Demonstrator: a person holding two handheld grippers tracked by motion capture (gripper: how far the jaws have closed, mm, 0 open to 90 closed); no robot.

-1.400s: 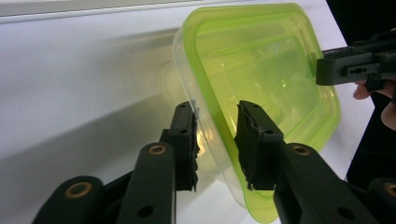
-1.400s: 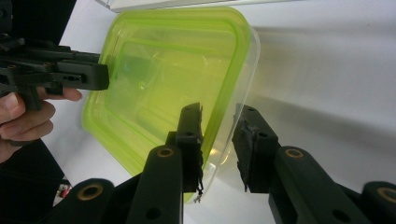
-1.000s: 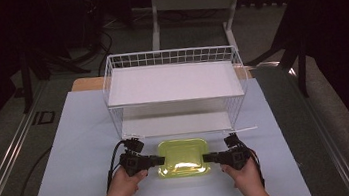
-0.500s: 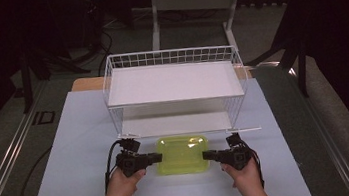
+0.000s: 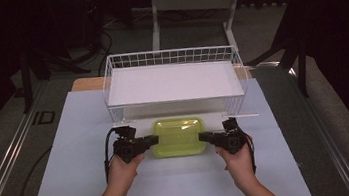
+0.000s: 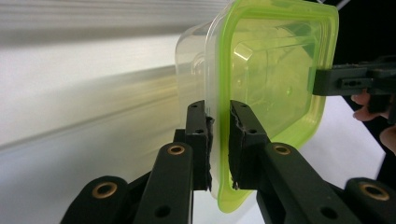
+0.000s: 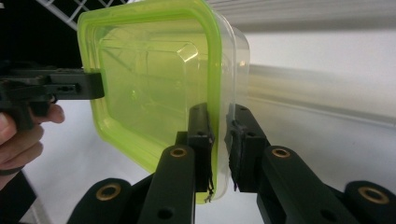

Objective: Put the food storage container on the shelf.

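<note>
My left gripper (image 5: 151, 140) pinches the green-lidded container (image 5: 178, 136) at its 9 o'clock rim; my right gripper (image 5: 206, 137) pinches its 3 o'clock rim. Both jaws clamp the lid edge. Container sits at desk (image 5: 67, 141) centre, wire basket (image 5: 173, 80) at 12 o'clock.

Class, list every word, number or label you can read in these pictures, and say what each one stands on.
"ID": dark letters on the grey floor strip left of the white table, read in the high view.
No text is readable on the green container, the wire basket, or either tool.
</note>
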